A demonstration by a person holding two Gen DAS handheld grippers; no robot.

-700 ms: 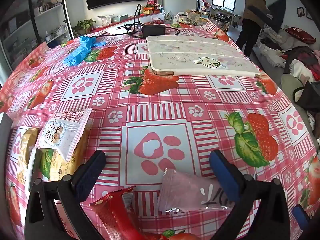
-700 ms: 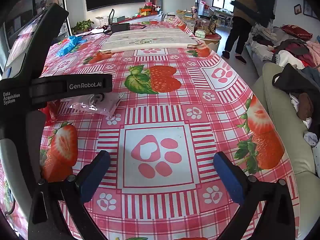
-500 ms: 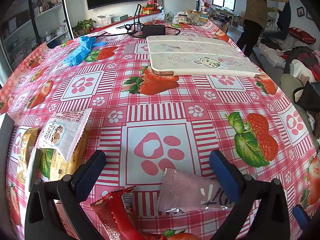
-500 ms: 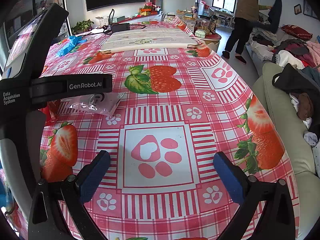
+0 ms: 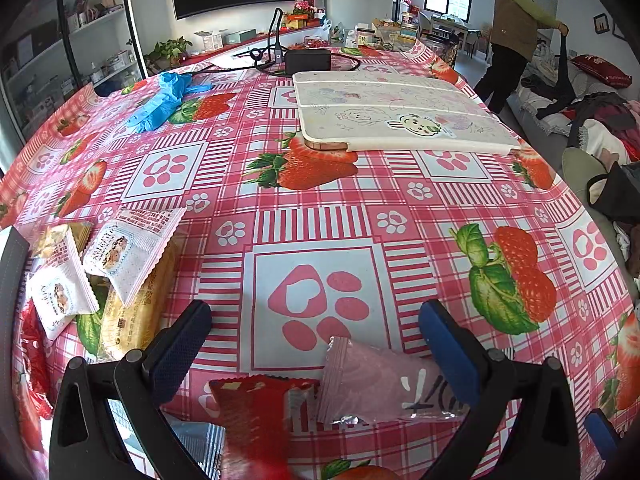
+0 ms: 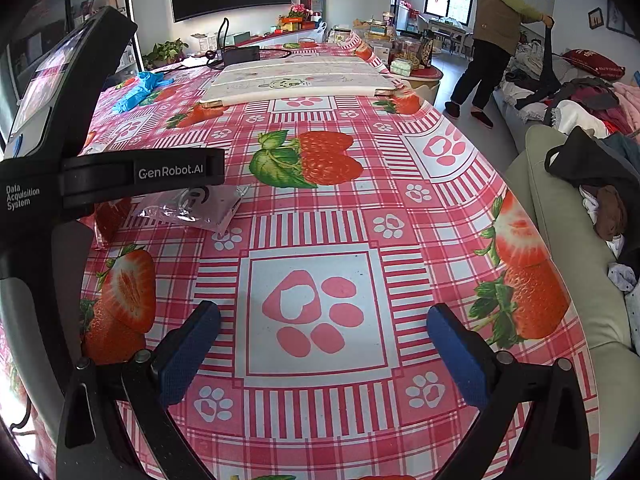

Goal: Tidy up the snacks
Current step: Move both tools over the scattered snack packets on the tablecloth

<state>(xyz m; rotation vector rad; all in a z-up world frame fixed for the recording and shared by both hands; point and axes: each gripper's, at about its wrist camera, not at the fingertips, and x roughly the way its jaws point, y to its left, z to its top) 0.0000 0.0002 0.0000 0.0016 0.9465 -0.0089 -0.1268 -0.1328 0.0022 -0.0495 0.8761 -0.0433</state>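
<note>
My left gripper (image 5: pixel 316 340) is open and empty, low over the table's near edge. A pale pink snack packet (image 5: pixel 380 384) lies between its fingers, beside a red snack packet (image 5: pixel 252 416). To the left lies a pile: two white cookie packets (image 5: pixel 128 248), a yellow packet (image 5: pixel 132 320) and red wrappers (image 5: pixel 32 356). My right gripper (image 6: pixel 324 344) is open and empty over bare tablecloth. In the right wrist view the pink packet (image 6: pixel 192 208) lies at the left, partly behind the left gripper's body (image 6: pixel 80 176).
A strawberry-print tablecloth (image 5: pixel 320 200) covers the table. A white folded mat (image 5: pixel 400 120), blue gloves (image 5: pixel 160 100) and a black box with cables (image 5: pixel 308 60) sit at the far side. A sofa (image 6: pixel 560 260) with clothes stands right. A person (image 5: pixel 516 28) stands beyond the table.
My left gripper has shifted slightly, so more of the snack pile shows at the left. The person in the background has lowered the cloth. My right gripper has not moved.
</note>
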